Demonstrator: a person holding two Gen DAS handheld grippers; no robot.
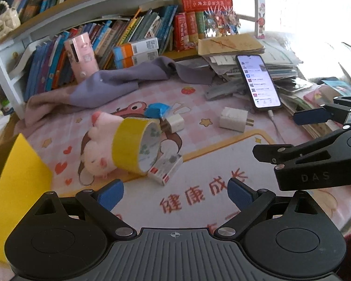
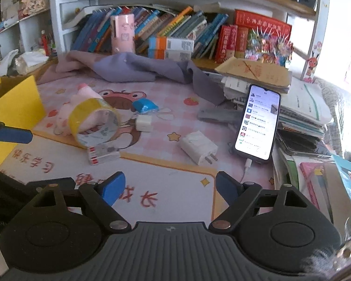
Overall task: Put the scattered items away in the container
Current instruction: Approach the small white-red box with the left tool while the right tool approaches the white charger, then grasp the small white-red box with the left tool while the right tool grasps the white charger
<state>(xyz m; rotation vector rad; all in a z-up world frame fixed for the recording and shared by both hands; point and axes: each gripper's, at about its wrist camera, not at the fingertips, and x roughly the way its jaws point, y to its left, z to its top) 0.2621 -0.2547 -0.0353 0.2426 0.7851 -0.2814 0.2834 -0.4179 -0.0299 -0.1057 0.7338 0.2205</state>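
Observation:
On the pink cartoon mat, a yellow tape roll (image 1: 135, 145) (image 2: 93, 121) leans against a pink plush toy (image 1: 98, 149) (image 2: 65, 114). A small white-and-red box (image 1: 166, 168) (image 2: 103, 154) lies in front of the roll. Behind it are a blue packet (image 1: 158, 110) (image 2: 145, 105) and a small white charger cube (image 1: 175, 123) (image 2: 144, 123). A larger white plug charger (image 1: 234, 119) (image 2: 199, 146) lies to the right. The yellow container (image 1: 14, 187) (image 2: 14, 107) stands at the left. My left gripper (image 1: 175, 194) is open just short of the box. My right gripper (image 2: 170, 187) is open over bare mat before the plug charger.
A lit phone (image 1: 258, 82) (image 2: 257, 121) on a cable leans against stacked papers and books at the right. A purple-pink cloth (image 1: 119, 82) (image 2: 133, 68) lies at the back under a bookshelf. The right gripper's fingers (image 1: 313, 117) reach in from the right of the left wrist view.

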